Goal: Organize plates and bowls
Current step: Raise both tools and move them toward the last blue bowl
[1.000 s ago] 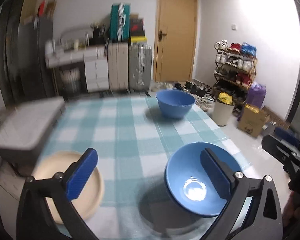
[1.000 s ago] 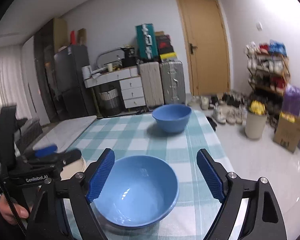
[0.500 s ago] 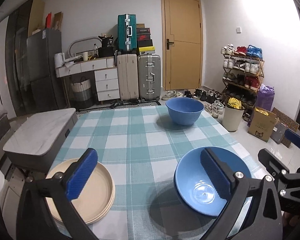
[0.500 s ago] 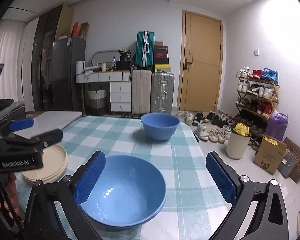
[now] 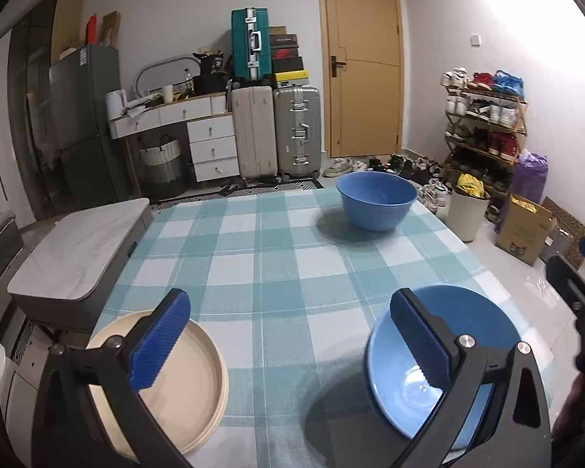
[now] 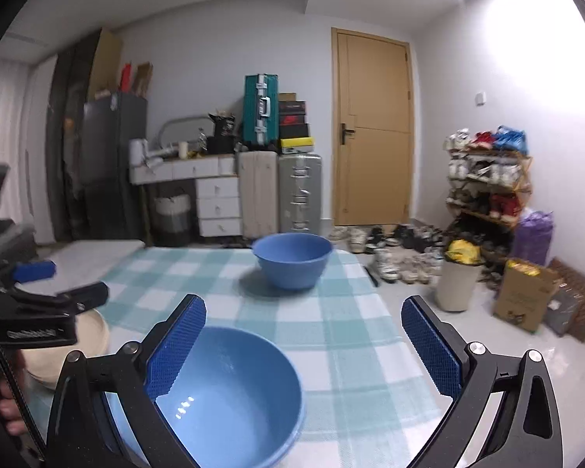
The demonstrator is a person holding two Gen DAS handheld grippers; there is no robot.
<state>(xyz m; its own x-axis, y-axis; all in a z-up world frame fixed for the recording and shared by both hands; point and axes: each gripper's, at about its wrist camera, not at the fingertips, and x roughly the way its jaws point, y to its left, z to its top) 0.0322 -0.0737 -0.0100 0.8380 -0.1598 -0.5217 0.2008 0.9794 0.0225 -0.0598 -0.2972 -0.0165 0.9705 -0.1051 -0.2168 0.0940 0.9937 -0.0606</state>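
Two blue bowls and a stack of cream plates sit on a green checked tablecloth. The near blue bowl (image 5: 440,355) (image 6: 230,390) rests at the front right. My right gripper (image 6: 304,347) stands wide open above it, with the left finger in front of the bowl's left rim and no pad pressing on it. The far blue bowl (image 5: 376,201) (image 6: 292,259) stands at the back right. The cream plates (image 5: 175,382) (image 6: 85,335) lie at the front left. My left gripper (image 5: 290,341) is open and empty, hanging between the plates and the near bowl.
The table (image 5: 253,265) ends close to the front and right. A grey low side table (image 5: 78,257) stands to its left. On the floor to the right are a white bin (image 5: 468,214), a cardboard box (image 5: 524,230) and a shoe rack (image 5: 483,124). Suitcases and drawers line the back wall.
The right gripper's jaws have spread wider, and the near bowl now sits lower and further left in its view. Both hands have shifted a little and sunk slightly. The bowls and plates have stayed put.
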